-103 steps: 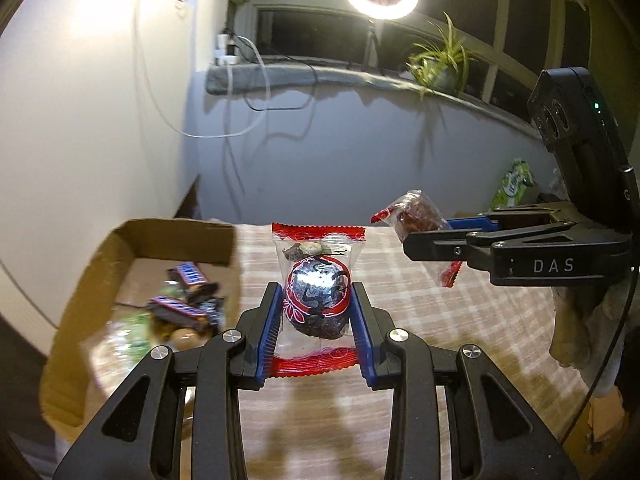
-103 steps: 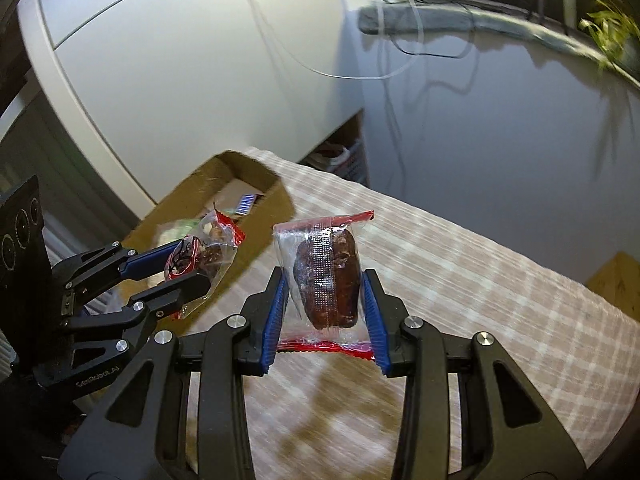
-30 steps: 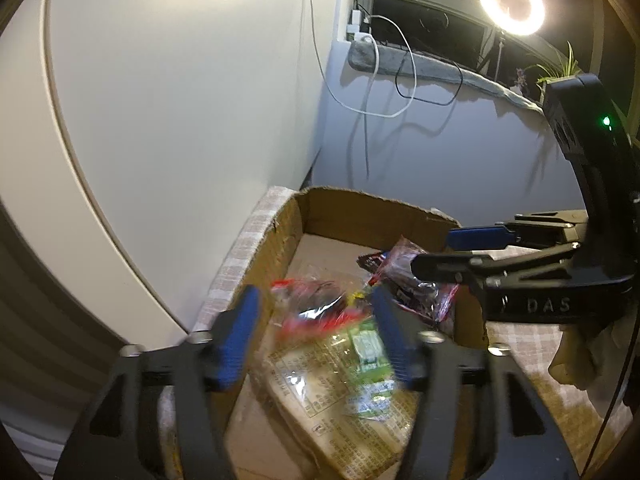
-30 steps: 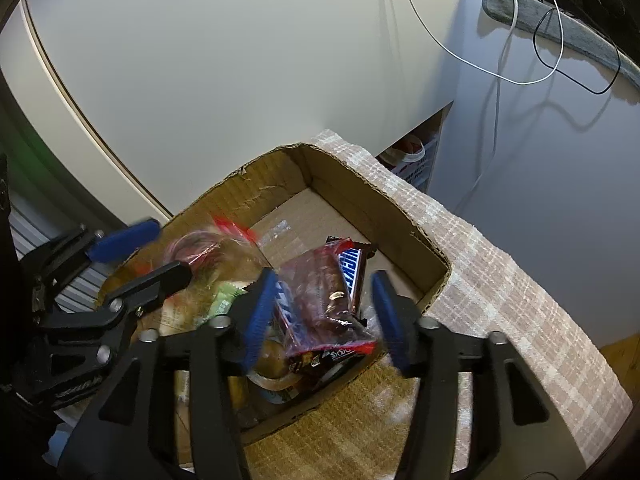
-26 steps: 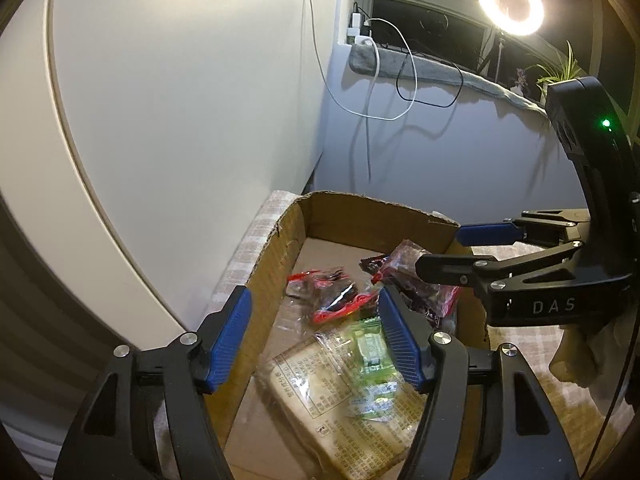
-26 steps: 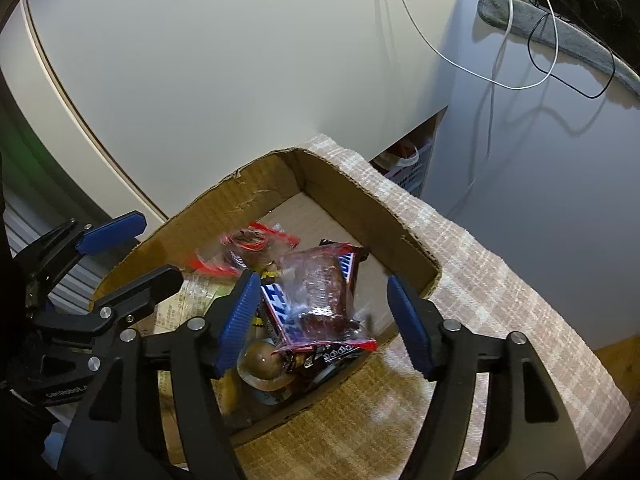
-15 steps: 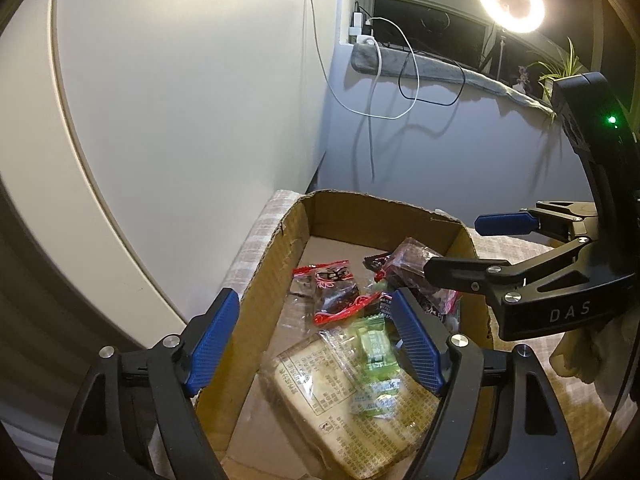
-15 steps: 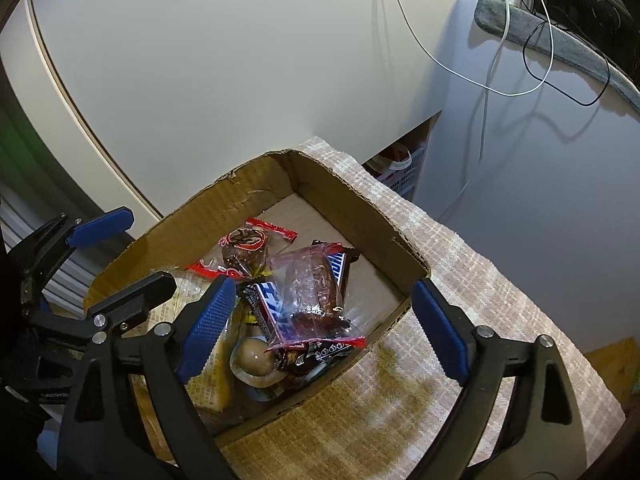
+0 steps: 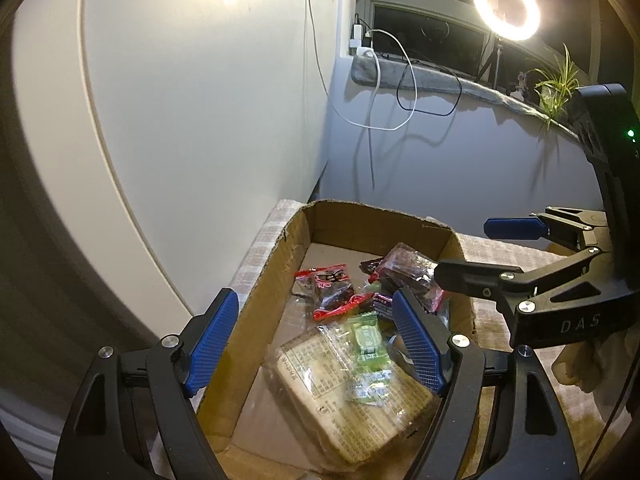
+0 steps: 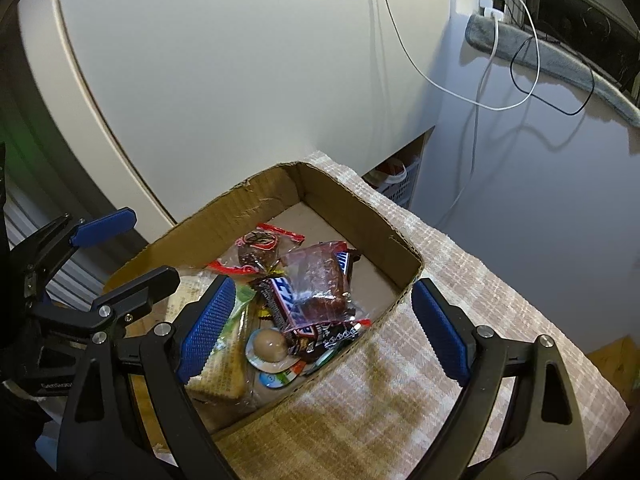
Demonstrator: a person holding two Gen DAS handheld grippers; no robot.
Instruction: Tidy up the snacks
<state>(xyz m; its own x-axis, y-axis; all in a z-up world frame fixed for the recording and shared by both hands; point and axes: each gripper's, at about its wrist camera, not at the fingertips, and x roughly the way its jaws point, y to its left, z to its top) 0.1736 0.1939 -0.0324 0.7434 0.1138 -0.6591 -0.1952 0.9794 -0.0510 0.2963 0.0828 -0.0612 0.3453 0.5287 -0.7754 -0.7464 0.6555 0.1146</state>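
Cardboard box of wrapped snacks (candy bars, crackers)

The open cardboard box sits under both spread claws, snacks heaped inside. A red-ended clear packet lies flat toward the far wall. A second clear packet with a dark brown piece rests atop Snickers bars, between the right claw's fingers. A flat cracker pack lies nearest.
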